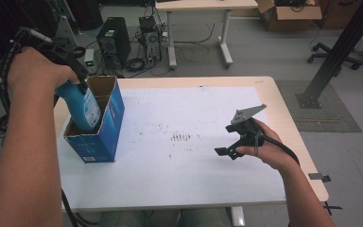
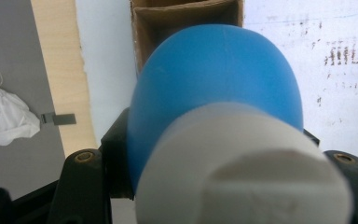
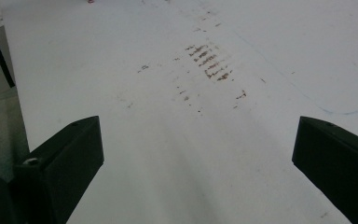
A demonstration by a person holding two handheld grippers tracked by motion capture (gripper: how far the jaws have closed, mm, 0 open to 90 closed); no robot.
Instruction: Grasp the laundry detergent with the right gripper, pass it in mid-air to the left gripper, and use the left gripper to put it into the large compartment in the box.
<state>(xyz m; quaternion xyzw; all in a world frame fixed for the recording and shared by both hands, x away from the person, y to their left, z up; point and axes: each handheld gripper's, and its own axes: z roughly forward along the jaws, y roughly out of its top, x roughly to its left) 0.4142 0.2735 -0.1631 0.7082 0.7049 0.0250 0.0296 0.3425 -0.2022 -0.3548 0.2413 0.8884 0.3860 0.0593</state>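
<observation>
Left gripper (image 1: 78, 78): clamped on blue bottle (image 1: 82, 106), white cap (image 2: 242, 163) nearest its camera | Bottle: tilted, lower part inside open blue carton (image 1: 101, 137) at table's left edge | Right gripper (image 1: 231, 146): jaws spread, nothing held, above stained white table (image 1: 194, 165).

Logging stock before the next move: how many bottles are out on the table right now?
1. The blue plastic bottle with a white cap is clamped in the left hand-held gripper, partly lowered into the open blue cardboard box. The box interior may hide others.
</observation>
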